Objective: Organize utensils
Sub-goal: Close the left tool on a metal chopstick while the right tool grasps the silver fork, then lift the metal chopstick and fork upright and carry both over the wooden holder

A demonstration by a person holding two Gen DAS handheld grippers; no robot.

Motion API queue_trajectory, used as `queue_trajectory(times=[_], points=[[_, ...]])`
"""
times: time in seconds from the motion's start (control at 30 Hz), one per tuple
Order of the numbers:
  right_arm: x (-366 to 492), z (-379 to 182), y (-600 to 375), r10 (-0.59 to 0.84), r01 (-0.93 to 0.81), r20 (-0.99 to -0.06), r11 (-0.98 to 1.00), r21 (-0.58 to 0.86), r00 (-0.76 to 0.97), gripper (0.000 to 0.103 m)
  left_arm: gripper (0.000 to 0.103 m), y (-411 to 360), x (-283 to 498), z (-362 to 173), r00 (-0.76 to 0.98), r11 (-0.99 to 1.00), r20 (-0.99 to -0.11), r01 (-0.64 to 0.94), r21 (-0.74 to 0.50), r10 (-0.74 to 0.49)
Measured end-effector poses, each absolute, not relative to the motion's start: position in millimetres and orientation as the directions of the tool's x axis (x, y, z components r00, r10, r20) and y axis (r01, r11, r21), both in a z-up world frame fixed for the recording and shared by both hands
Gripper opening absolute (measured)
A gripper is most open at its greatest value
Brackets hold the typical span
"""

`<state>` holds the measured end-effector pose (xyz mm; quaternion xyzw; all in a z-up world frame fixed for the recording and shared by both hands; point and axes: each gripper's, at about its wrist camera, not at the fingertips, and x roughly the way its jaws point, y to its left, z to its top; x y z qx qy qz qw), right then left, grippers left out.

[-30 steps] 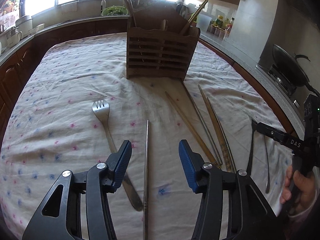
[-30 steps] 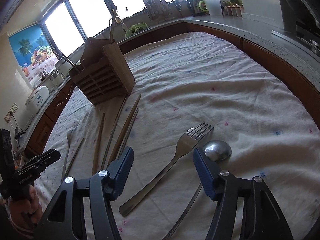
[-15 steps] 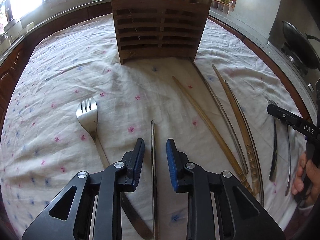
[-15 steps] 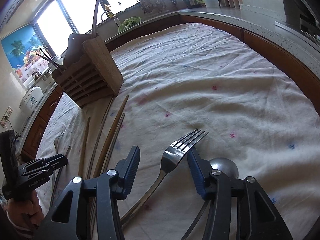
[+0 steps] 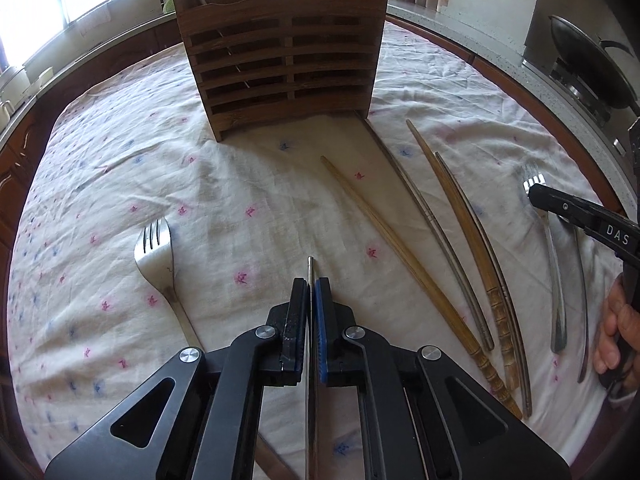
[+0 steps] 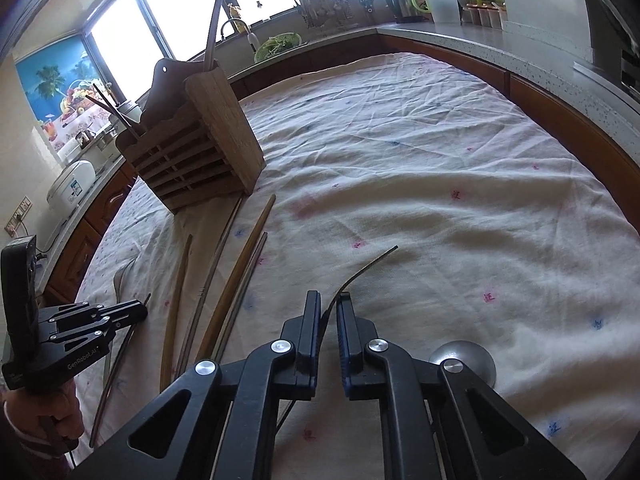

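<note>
Cloth (image 5: 240, 184) over the surface: off-white, scattered with small pink and blue motifs. Utensil holder (image 5: 280, 60): brown wood, slatted front. Chopsticks: one pale tan bamboo (image 5: 400, 264), one darker brown with ringed end (image 5: 476, 248), one silver metal (image 5: 432, 232). Fork (image 5: 156, 256): silver. Spoon bowl (image 6: 472, 360): dull silver. Left claw (image 5: 311, 292): black frame, blue pad on one finger. Counter edge (image 6: 560, 76): speckled grey over reddish-brown cabinet fronts.
</note>
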<state>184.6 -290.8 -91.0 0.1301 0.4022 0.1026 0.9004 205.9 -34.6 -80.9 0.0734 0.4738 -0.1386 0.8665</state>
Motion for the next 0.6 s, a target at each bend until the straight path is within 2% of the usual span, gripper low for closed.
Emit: queue_trajectory(times=[0.2,0.6], points=[[176,-75,-290,0.308,-0.111,-0.662,0.940,0.323,0.683,0.006,0.003,-25,192,-57,0.560,0.953,-0.798,0.298,-0.055,-0.222],[155,-28,-278,0.343,-0.190,-0.572,0.931,0.311,0.745,0.003,0.003,8,155,17,0.697,0.938,-0.628,0.276,-0.208,-0.344]])
